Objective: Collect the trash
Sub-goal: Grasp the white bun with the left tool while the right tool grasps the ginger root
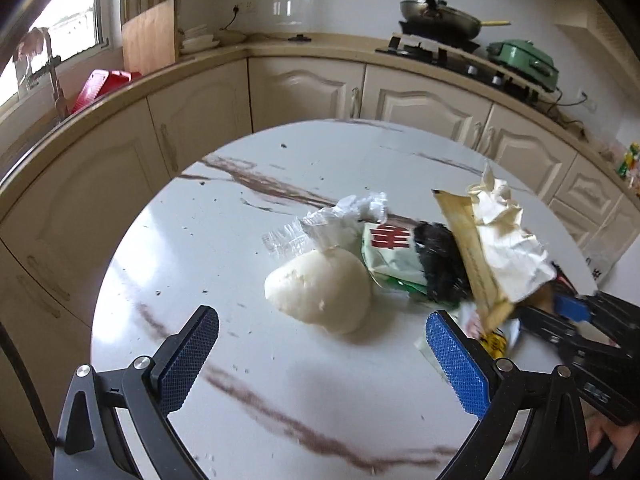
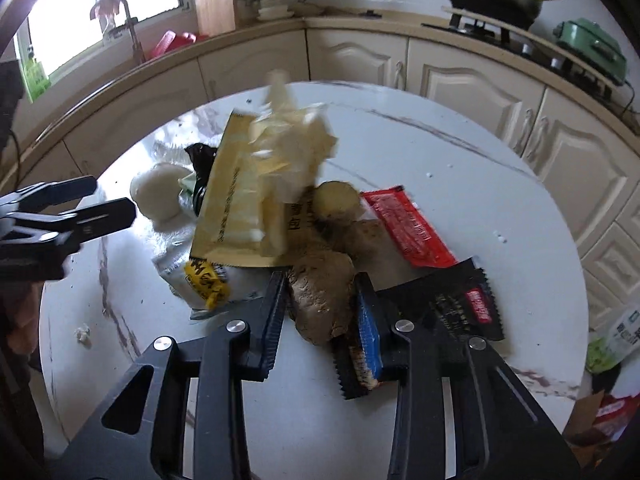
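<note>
I am clamping my right gripper (image 2: 320, 300) on a brown ginger-like lump (image 2: 320, 300) at lower centre, amid wrappers on the round table (image 2: 460, 184). My left gripper (image 1: 320, 332) is gaping empty below the white bun (image 1: 320, 292).

Black claw (image 1: 322, 330) arms, blue textured pads (image 1: 456, 364), silver screws.

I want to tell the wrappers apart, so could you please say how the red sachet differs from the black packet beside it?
The red sachet is plain red and lies fully exposed; the black packet is dark with a small red label, saw-toothed edges, and sits partly under the right gripper. Both lie flat on the table.
</note>
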Available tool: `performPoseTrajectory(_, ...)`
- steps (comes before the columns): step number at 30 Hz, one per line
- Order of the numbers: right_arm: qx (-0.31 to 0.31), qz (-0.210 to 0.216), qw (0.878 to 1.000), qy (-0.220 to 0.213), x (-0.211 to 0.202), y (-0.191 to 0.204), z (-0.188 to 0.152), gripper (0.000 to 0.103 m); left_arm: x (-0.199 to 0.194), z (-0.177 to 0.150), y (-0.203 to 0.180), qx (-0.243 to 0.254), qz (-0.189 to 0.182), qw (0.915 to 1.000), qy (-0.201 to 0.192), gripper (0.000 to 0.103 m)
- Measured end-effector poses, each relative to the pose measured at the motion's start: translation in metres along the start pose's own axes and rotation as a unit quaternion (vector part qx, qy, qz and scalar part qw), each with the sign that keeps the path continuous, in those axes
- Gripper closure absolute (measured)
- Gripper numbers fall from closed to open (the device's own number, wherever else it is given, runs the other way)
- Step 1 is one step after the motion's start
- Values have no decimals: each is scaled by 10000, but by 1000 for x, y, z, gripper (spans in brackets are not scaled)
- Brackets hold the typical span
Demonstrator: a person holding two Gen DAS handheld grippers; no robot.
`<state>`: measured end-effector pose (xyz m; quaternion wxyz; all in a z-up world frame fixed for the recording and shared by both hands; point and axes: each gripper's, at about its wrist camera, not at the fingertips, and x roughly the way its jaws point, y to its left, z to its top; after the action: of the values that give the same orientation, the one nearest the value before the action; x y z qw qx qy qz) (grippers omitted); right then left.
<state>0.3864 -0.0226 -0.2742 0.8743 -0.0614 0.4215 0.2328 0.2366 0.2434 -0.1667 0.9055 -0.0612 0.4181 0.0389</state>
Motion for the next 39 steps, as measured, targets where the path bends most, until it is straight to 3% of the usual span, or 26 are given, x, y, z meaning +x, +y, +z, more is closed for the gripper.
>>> performPoseTrajectory(8,147,133,9998,-72,-2,-10,3,71,51,29,-9,14,90,9999,67,3)
performPoseTrajectory(9,154,157,9997,-67,-2,-11,3,71,54,30,-10,11,95,9999,39,6)
performPoseTrajectory(11,162,190,9997,-86,-2,-12,5,71,58,35,-8,-21,-19,10000,-3,28)
performPoseTrajectory(12,168,201,9996,-84,-2,-12,5,71,65,35,-11,-47,-119,9999,24,32)
performPoseTrajectory(15,198,244,9995,-61,0,-13,5,71,67,26,-2,-179,-219,9996,36,30)
performPoseTrajectory(17,238,300,9992,-70,0,-13,5,71,71,26,1,-171,-80,9998,14,20)
performPoseTrajectory(19,261,315,9991,-82,-1,-13,3,71,74,27,4,-228,-156,9996,30,23)
performPoseTrajectory(20,266,323,9991,-81,-1,-13,3,71,76,28,4,-259,-223,9994,35,30)
performPoseTrajectory(22,260,342,9990,-83,-4,-11,1,71,72,26,5,-293,-335,9990,20,42)
performPoseTrajectory(23,257,344,9990,-90,-6,-10,0,71,71,28,4,-239,-177,9995,-42,48)
performPoseTrajectory(30,288,381,9986,-215,-21,-8,-1,71,57,15,15,-368,-267,9990,8,53)
performPoseTrajectory(39,355,421,9974,-458,-54,0,-10,71,-34,-19,5,-400,-311,9963,-688,54)
